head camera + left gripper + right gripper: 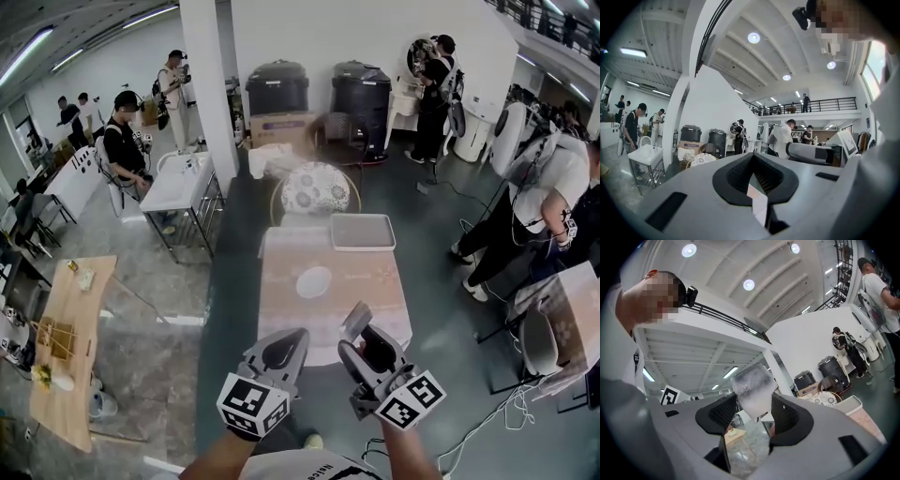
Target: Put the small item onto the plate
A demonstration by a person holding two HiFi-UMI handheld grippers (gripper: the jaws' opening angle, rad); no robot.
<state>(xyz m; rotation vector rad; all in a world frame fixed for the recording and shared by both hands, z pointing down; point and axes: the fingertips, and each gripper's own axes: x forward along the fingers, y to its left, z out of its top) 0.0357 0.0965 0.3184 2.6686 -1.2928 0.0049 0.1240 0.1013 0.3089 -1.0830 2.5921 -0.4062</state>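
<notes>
A white plate (314, 281) lies in the middle of the pink-clothed table (370, 292) ahead of me. My right gripper (362, 337) is held up at the table's near edge, shut on a small frosted, translucent item (355, 322). In the right gripper view the item (752, 389) sticks up between the dark pads (723, 412) of the right gripper (753, 409). My left gripper (284, 350) hovers beside it on the left, short of the table edge. The left gripper view shows the left gripper (756, 174) with its jaws together and nothing held.
A grey tray (362, 232) sits at the table's far right corner. A round patterned chair (315, 188) stands behind the table. A wooden table (66, 342) is at the left and a chair (561, 328) at the right. Several people stand around the room.
</notes>
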